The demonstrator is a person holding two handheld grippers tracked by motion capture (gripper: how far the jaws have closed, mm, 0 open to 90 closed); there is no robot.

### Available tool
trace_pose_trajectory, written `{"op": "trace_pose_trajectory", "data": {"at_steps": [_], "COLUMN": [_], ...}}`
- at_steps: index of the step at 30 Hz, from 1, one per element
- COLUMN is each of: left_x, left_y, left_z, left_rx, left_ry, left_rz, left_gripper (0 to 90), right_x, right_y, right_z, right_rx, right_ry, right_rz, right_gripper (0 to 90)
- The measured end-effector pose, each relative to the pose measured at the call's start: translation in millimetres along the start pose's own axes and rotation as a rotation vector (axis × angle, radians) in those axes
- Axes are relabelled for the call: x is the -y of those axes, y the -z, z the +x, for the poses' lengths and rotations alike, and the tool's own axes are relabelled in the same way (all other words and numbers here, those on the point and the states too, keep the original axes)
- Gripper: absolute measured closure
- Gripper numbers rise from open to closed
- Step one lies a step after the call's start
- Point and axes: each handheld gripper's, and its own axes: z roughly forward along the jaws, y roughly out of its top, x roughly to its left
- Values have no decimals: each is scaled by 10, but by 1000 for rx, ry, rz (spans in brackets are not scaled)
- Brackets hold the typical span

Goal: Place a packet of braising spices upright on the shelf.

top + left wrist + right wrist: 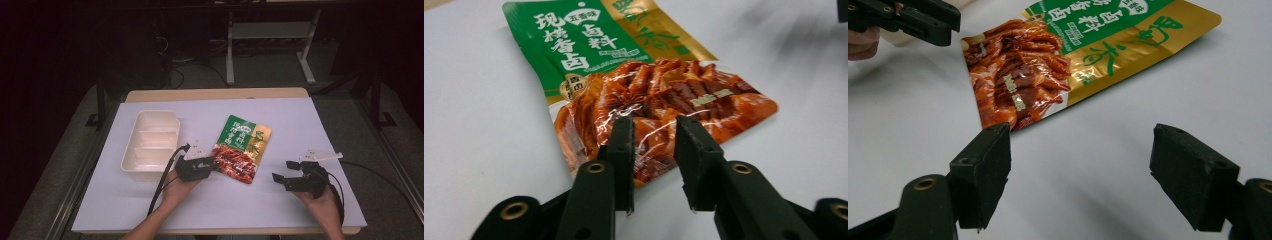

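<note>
A white sheet covers the table (300,130), matte and smooth, and everything sits on it. At about nine o'clock from the centre stands a cream plastic tray (131,155) with three compartments, its long axis running twelve to six. The seasoning pouch (241,148) lies flat near the middle, a glossy, crinkled foil-and-film packet, green and gold at the far end, printed red-brown braised meat at the near end; its long axis leans from one o'clock down to seven. The left gripper (212,163) is much the nearer: it meets the pouch's near left corner, so the pouch lies at about one o'clock from it. In the left gripper view its jaws are narrowed to a small gap straddling that edge, pads not yet pressing the film (651,135). The right gripper (281,170) waits at the pouch's four o'clock, well apart, jaws spread wide over bare sheet (1080,165).
</note>
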Motion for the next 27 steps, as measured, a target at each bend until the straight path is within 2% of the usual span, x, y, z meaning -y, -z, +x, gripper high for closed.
{"op": "trace_pose_trajectory", "data": {"at_steps": [5, 9, 11, 15, 20, 27], "left_x": [-15, -30, -26, -13, -2, 5], "left_y": [-126, -194, -220, -244, -266, -273], "left_z": [30, 23, 31, 56, 58, 62], "left_rx": [-10, -53, -69, -63, -60, -55], "left_ry": [-1, -29, -32, -16, -2, 1], "left_rz": [48, 85, 104, 118, 126, 132], "left_gripper": [771, 889, 894, 895, 896, 898], "right_x": [-166, -343, -439, -619, -813, -913], "right_y": [-75, -147, -188, -293, -427, -672], "right_z": [-73, -127, -140, -170, -240, -410], "right_rx": [6, 6, 11, 13, 23, 32], "right_ry": [0, -2, -4, 7, -4, -63], "right_rz": [23, 35, 45, 70, 99, 135], "right_gripper": [247, 247, 245, 242, 237, 233]}}
